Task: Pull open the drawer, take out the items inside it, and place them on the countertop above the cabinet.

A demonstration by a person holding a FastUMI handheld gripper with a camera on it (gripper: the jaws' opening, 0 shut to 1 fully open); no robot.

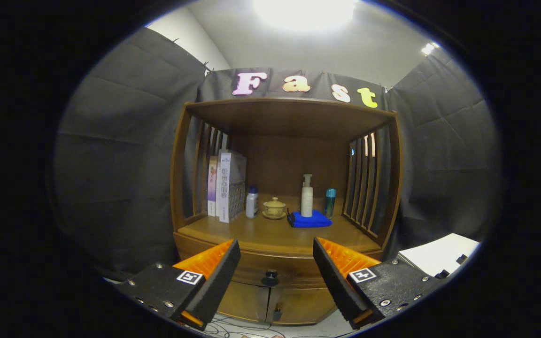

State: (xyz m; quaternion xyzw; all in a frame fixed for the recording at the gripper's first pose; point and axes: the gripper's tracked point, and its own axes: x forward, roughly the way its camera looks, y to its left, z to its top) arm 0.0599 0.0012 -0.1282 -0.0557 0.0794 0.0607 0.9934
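Spread fingers [276,270] apart ahead of a closed drawer [275,268], knob [270,279] between them. On the countertop [270,237] above: boxes [227,185] far left, then small bottle [251,202], lidded cup [274,207], pump bottle [306,195] on a folded cloth [312,219], slim bottle [330,202] rightmost. Cabinet doors [270,303] below.

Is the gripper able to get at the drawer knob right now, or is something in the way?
Probably yes. The gripper is open, and the dark knob on the closed drawer sits beyond the fingers, in line with the gap between them. Nothing stands between them.
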